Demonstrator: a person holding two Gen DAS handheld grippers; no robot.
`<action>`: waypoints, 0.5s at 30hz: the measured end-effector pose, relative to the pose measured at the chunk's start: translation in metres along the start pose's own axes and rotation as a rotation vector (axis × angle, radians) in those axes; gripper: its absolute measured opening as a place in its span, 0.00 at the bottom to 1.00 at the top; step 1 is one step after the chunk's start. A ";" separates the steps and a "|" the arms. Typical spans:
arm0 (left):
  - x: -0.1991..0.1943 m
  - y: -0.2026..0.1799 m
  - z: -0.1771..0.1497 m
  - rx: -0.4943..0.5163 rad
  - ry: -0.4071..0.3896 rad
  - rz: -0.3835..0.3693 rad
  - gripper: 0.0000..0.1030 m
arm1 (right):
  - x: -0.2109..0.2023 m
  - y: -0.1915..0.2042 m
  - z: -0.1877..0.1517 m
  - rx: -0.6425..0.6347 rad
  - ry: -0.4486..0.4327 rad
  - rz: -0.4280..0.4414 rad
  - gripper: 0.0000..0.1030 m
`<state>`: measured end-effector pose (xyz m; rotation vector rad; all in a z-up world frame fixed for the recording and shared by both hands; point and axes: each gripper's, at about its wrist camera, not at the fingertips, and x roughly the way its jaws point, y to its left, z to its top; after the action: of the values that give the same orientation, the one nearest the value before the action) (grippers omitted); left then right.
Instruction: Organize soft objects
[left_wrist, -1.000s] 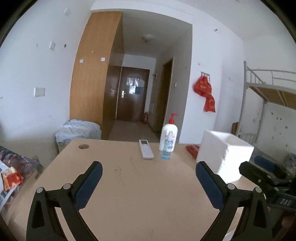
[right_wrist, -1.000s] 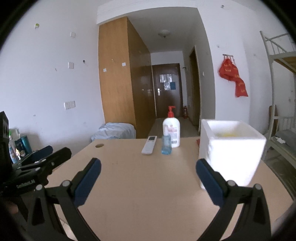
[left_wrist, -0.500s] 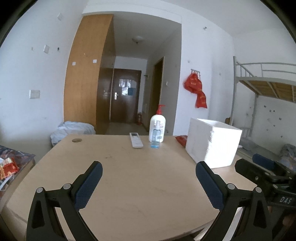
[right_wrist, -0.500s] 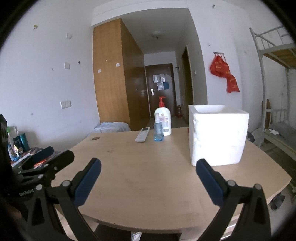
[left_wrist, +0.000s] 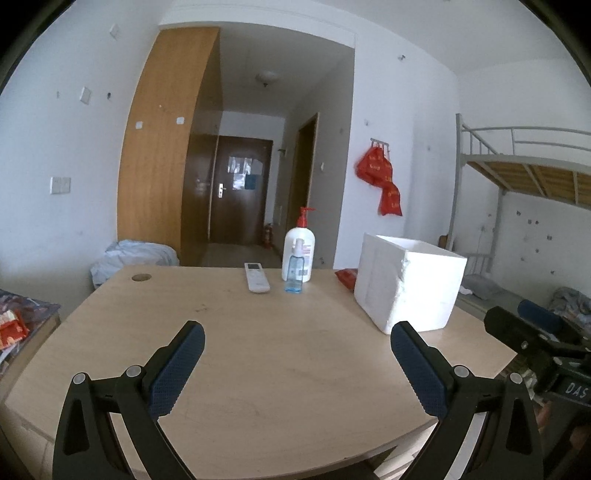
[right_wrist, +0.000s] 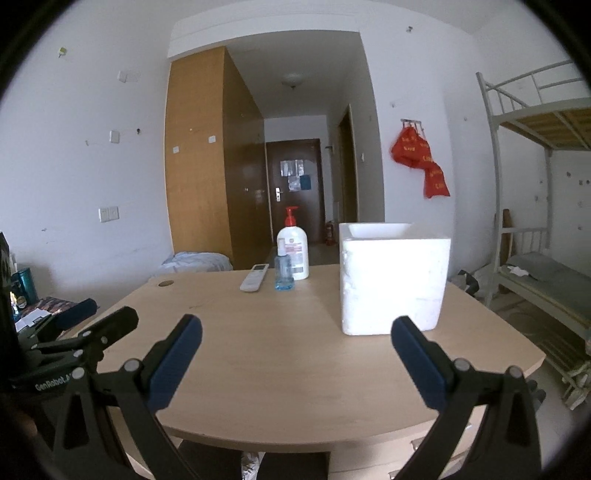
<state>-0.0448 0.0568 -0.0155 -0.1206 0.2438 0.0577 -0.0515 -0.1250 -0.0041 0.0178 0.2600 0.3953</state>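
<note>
The room is lit by soft, even daylight. Glare is seen on the white foam box (right_wrist: 393, 277), so its texture is washed out. Straight lines are bent strongly near the dark round edges. Slight softness is noticed everywhere.

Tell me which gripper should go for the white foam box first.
Right. The right gripper looks the better placed: the white foam box stands just ahead of its right finger, while it sits off to the right of the left gripper. Both are open and empty.
</note>
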 end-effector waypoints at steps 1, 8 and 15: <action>0.000 0.000 0.000 0.000 0.000 0.001 0.98 | 0.000 0.000 0.000 -0.001 -0.001 -0.003 1.00; -0.001 0.001 0.002 -0.007 0.001 -0.002 0.98 | 0.004 -0.001 -0.001 -0.002 0.018 -0.005 1.00; -0.002 0.004 0.004 -0.010 0.001 -0.002 0.98 | 0.002 -0.002 -0.001 0.001 0.017 -0.011 1.00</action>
<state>-0.0460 0.0614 -0.0119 -0.1312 0.2439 0.0569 -0.0495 -0.1263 -0.0054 0.0140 0.2772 0.3841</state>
